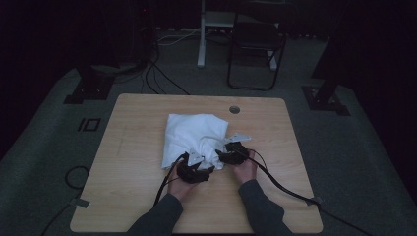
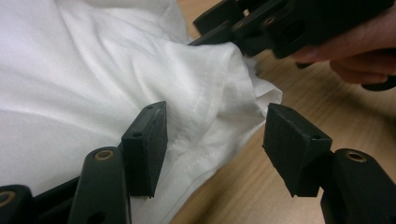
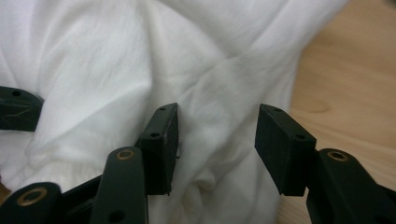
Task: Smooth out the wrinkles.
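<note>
Two grippers at a crumpled white cloth

The soft, wrinkled, stitched-hem cloth (image 1: 194, 135) lies mid-table (image 1: 133, 147). At its near edge, left gripper (image 2: 212, 144) and right gripper (image 3: 215, 144) stand with jaws apart, pads unclamped, fabric between.

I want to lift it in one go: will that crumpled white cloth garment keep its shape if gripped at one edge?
Probably not. The crumpled white cloth garment lies in soft folds and creases, so it will likely droop and drag. It looks thin and light. A stitched hem may give the jaws a firmer hold on the wooden table.
</note>
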Motion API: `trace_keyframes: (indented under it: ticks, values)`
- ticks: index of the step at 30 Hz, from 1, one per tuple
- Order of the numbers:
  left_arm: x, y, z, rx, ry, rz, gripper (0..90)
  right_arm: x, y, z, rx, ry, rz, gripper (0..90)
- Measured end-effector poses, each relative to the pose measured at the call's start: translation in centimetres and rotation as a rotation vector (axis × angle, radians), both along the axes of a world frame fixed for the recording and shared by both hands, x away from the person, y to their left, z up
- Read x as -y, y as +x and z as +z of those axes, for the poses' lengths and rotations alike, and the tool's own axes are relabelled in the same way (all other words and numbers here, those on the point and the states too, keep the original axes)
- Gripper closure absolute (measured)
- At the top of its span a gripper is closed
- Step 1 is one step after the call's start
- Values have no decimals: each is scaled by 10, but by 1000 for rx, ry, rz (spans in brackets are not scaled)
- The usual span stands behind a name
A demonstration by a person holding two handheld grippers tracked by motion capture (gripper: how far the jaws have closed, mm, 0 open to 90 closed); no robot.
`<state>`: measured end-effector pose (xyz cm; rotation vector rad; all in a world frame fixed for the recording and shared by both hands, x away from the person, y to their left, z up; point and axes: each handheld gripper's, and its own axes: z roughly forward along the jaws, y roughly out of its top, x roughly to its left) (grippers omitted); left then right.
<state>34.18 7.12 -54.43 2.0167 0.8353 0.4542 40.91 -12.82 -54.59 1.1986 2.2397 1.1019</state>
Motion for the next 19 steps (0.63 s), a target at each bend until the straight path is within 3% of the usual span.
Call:
trace_keyframes:
  ticks: [2, 4, 9, 14, 19]
  values:
    - [-4, -8, 9, 24, -18, -1, 396, 4, -8, 9, 38, -7, -4, 484]
    - [-13, -20, 19, 72, -22, 4, 396, 14, -20, 19, 80, 25, 4, 482]
    - [-43, -40, 37, 148, -10, 35, 391, 47, -45, 28, 115, 43, -23, 473]
    - [-84, -47, 41, 152, -17, 127, 387, 81, -67, 24, 110, 35, -57, 460]
    - [-114, -46, 41, 143, -33, 210, 386, 100, -78, 15, 91, 43, -79, 453]
